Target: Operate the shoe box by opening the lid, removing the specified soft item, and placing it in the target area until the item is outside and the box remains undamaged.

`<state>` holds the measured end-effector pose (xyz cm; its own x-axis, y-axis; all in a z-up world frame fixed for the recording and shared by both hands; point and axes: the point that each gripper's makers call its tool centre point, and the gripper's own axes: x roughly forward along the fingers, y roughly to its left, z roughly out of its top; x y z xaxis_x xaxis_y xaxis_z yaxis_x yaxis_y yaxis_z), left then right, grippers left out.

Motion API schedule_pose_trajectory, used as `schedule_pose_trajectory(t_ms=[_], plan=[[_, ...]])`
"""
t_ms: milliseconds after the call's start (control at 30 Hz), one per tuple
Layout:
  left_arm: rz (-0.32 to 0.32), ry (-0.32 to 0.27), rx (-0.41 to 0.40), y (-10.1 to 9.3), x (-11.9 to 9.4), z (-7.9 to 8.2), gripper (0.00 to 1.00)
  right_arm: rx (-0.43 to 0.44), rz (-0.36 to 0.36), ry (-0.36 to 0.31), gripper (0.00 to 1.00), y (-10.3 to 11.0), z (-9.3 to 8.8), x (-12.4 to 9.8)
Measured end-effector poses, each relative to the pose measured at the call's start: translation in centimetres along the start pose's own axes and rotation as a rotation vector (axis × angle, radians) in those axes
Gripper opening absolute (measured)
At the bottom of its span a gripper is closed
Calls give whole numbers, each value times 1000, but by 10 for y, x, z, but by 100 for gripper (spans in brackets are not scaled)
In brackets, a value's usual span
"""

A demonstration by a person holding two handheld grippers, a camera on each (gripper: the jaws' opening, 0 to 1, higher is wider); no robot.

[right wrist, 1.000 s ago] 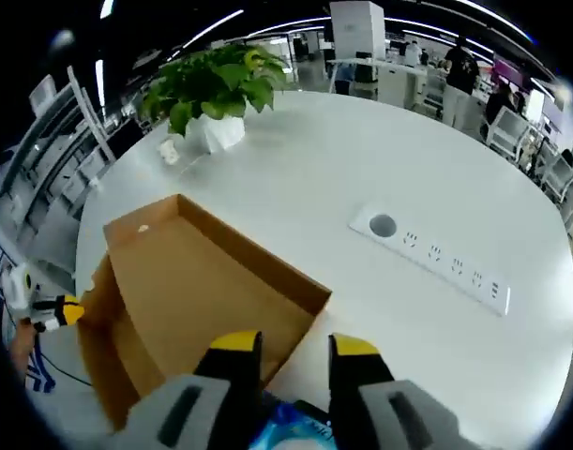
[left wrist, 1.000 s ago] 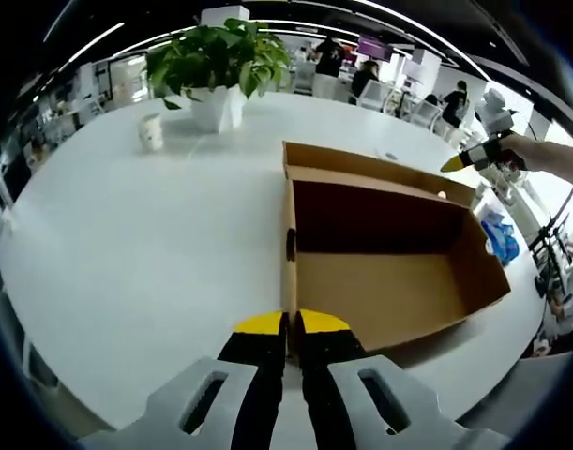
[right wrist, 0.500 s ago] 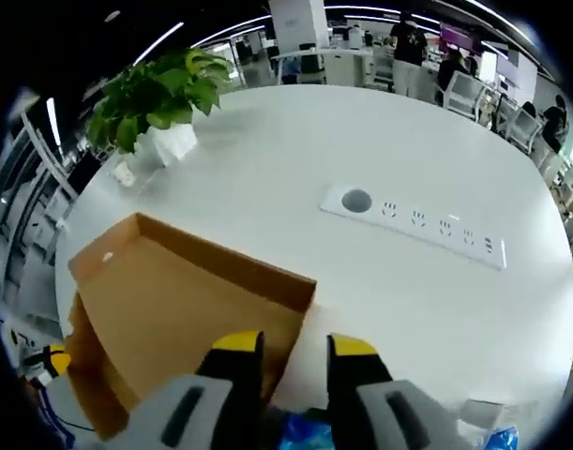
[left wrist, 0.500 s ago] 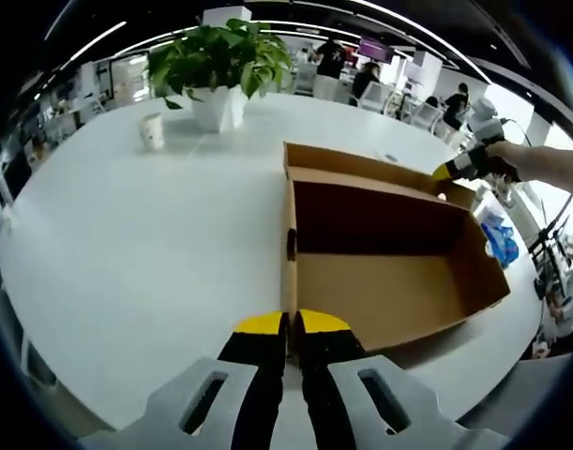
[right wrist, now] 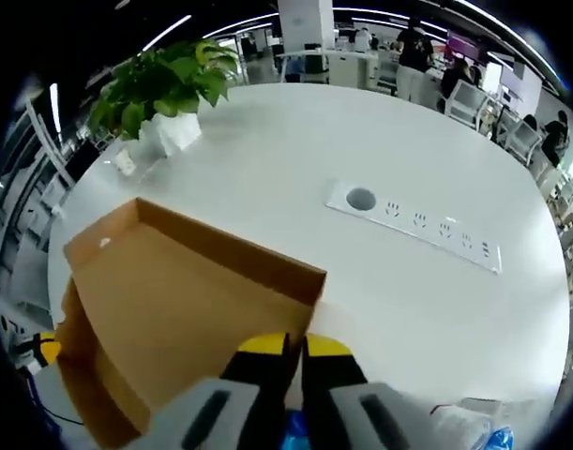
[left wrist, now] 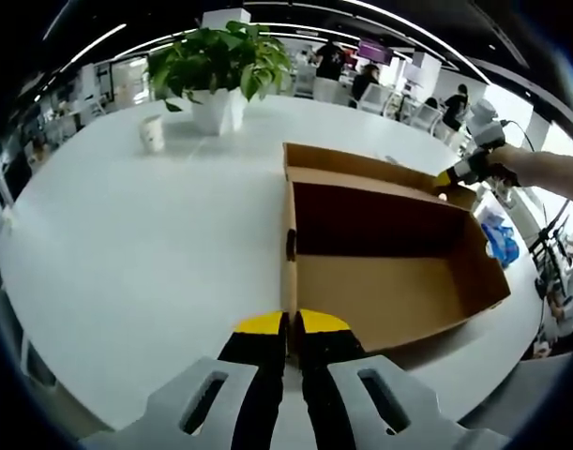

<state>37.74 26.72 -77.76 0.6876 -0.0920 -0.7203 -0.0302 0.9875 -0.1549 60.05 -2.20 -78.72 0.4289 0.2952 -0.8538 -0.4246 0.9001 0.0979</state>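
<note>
An open brown cardboard shoe box lies on the white table, its inside bare, its lid folded back on the far side. My left gripper is shut on the box's near side wall. A hand holds my right gripper at the lid's far corner. In the right gripper view the lid spreads out flat, and my right gripper is shut on its edge. A blue soft item in clear plastic lies on the table beside the box, also seen under the jaws as a blue patch.
A potted plant and a small paper cup stand at the far side of the table. A white power strip is set into the tabletop beyond the lid. People and office chairs are in the background.
My right gripper's jaws have gone from open to shut on the lid's edge, after moving in to the lid's corner. The left gripper and the box have stayed still.
</note>
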Motion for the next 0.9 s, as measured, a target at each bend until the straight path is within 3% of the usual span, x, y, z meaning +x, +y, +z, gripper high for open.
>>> schedule_pose_trajectory(t_ms=[467, 633, 900], plan=[[1, -21, -38, 6, -1, -1, 2, -17, 18, -145, 0, 10, 29, -29], [3, -27, -53, 4, -5, -2, 2, -4, 45, -227, 0, 18, 46, -47], [2, -30, -53, -1, -8, -2, 2, -28, 65, -323, 0, 27, 53, -75]])
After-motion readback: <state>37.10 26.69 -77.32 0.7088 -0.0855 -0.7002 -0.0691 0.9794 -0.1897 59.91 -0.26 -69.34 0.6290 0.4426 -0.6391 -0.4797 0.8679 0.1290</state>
